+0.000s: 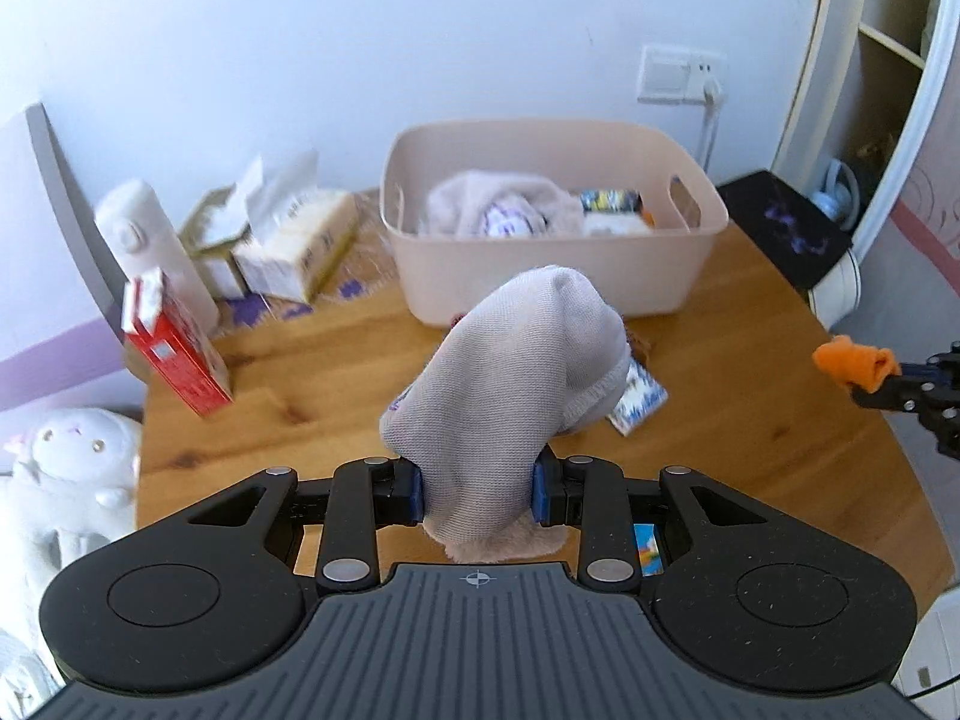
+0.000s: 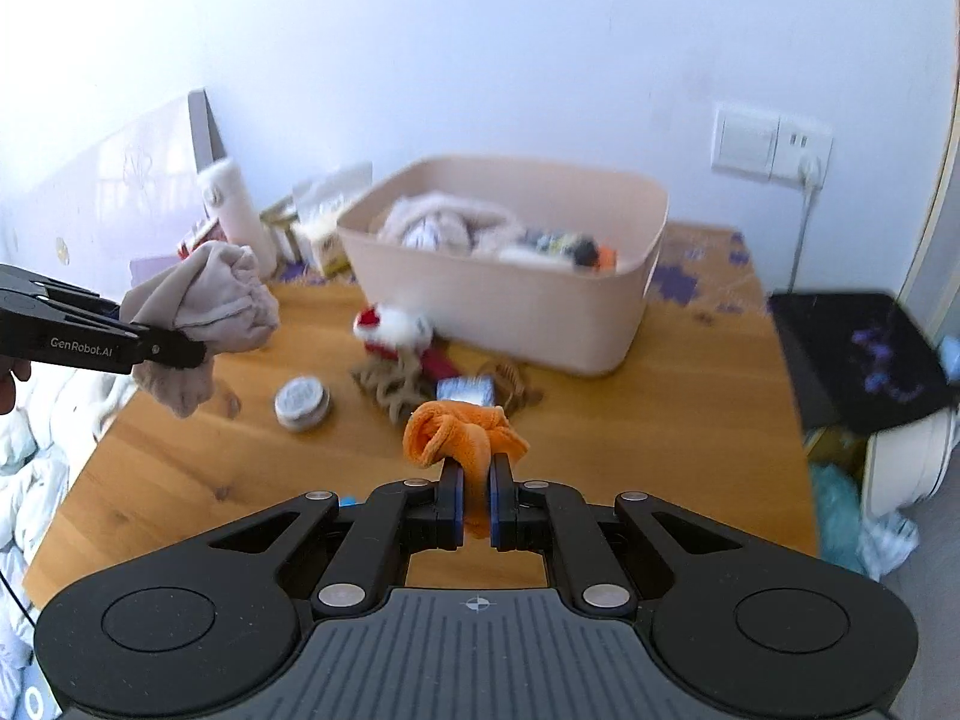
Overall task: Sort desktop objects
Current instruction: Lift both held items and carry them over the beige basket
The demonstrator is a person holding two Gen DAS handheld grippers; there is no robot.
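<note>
Wooden bench [image 2: 660, 456] fills the middle of both views, a pale wall behind it. At the left of the right wrist view the left gripper [image 2: 174, 354] reaches in level, its fingers clamped on one grey sock [image 2: 204, 300]. At centre bottom the right gripper [image 2: 477, 510] points forward, fingers pinched on one orange cloth [image 2: 456, 435]. One pink basket [image 2: 522, 306] sits at upper centre, holding clothes. One round tin [image 2: 302, 402] lies at lower left of the basket.
</note>
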